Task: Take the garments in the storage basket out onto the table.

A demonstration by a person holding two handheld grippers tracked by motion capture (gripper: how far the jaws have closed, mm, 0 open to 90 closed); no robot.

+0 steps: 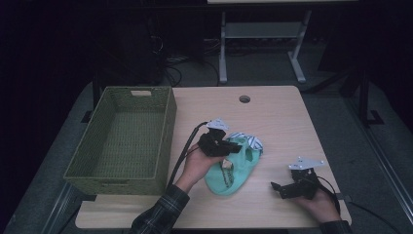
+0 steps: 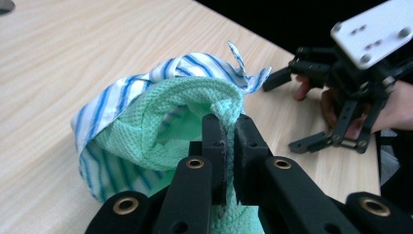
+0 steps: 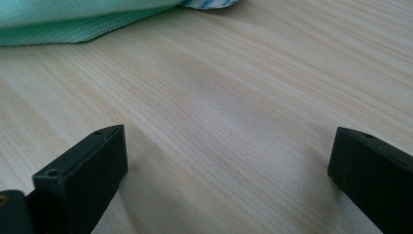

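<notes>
Your left gripper (image 2: pixel 226 129) has its fingers pinched on the mint-green cloth (image 1: pixel 234 168), bundled with a blue-striped cloth (image 1: pixel 248 141) mid-desk (image 1: pixel 282 117). Your right gripper (image 1: pixel 277 187) rests open wide near the front right corner. The green woven basket (image 1: pixel 168 126) at the left edge holds nothing.

Cloths and basket on a wooden table

The left gripper (image 1: pixel 233 145) sits on the green cloth (image 1: pixel 234 170); the right gripper (image 1: pixel 276 187) rests apart, near the table's (image 1: pixel 282 117) edge.
</notes>
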